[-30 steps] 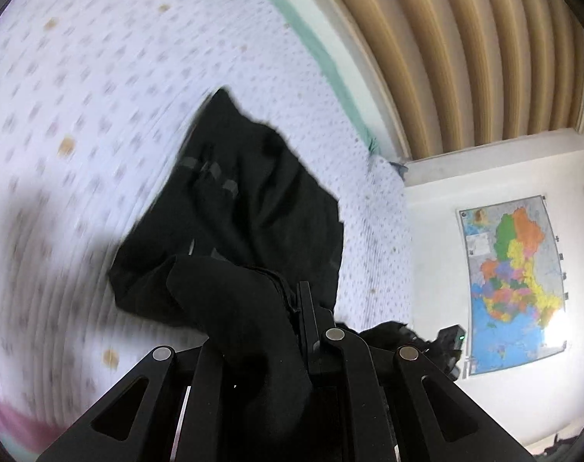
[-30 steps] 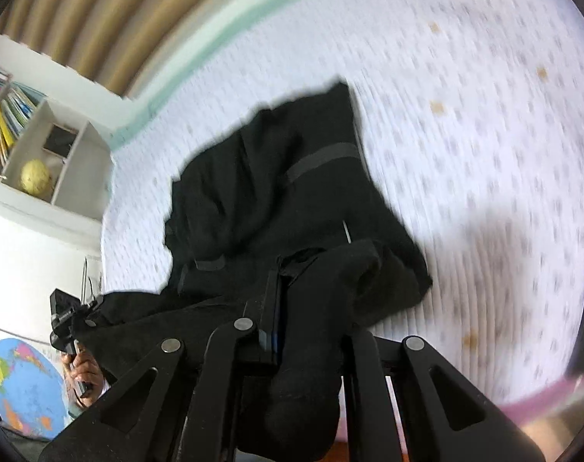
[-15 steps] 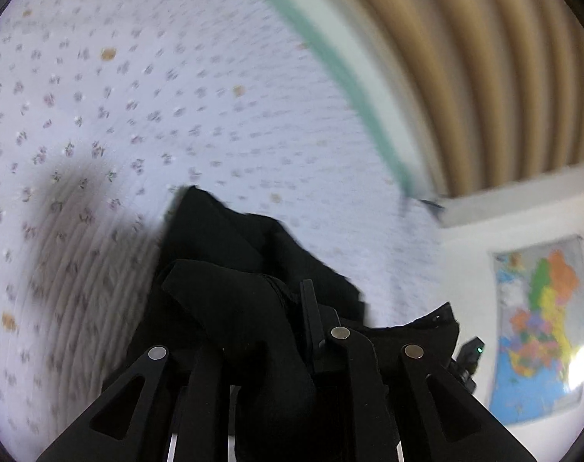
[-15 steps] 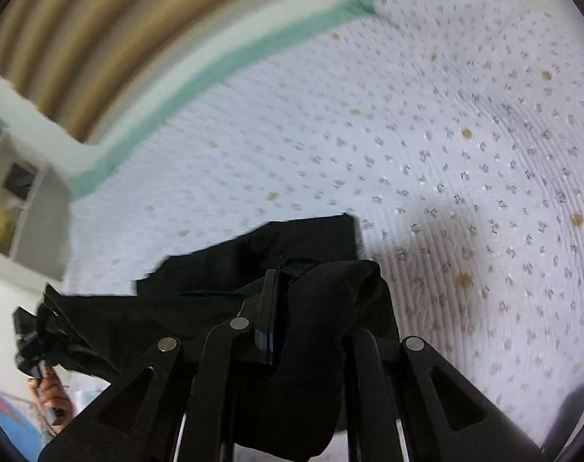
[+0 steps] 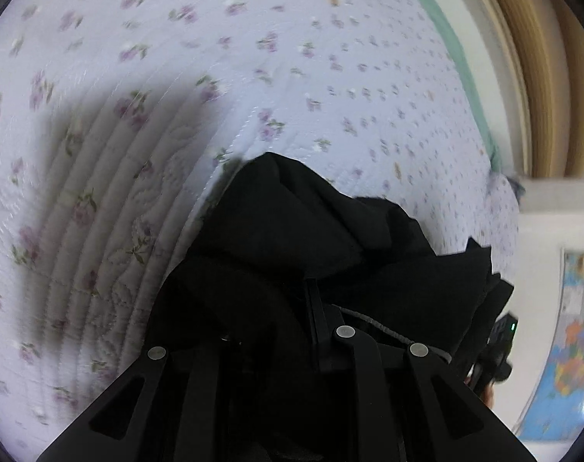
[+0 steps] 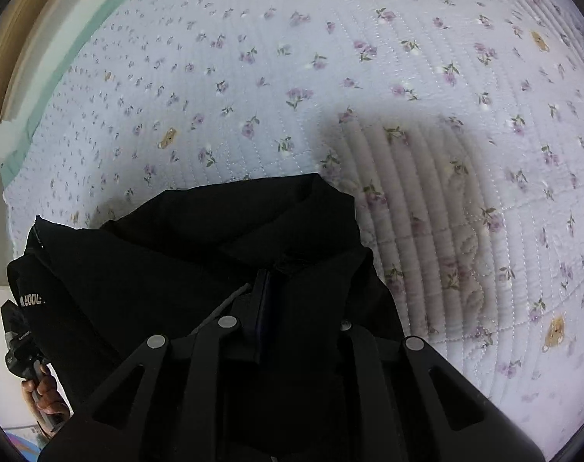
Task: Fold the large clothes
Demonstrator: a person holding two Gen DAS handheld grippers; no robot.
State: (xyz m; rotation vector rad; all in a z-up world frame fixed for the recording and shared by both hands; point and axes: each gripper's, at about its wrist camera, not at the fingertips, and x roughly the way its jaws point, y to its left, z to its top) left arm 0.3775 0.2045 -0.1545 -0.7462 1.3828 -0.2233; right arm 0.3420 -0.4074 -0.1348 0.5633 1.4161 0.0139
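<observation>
A large black garment (image 5: 315,238) hangs bunched between my two grippers over a quilted bedspread with small purple flowers (image 5: 253,77). My left gripper (image 5: 284,308) is shut on one edge of the black garment, and cloth drapes over its fingers. My right gripper (image 6: 288,292) is shut on another edge of the same garment (image 6: 222,238), with the cloth stretched leftward toward the other gripper (image 6: 18,342), held in a hand. The right gripper also shows at the right of the left wrist view (image 5: 500,346). The fingertips are hidden by cloth.
The bedspread (image 6: 407,77) fills most of both views, with a green border (image 6: 84,30) along its far edge. A wooden slatted headboard (image 5: 554,77) rises behind. A colourful wall map (image 5: 569,346) hangs on a white wall.
Both grippers have lifted the garment off the bed and moved forward and low over the bedspread. The cloth that lay spread out now hangs bunched between them.
</observation>
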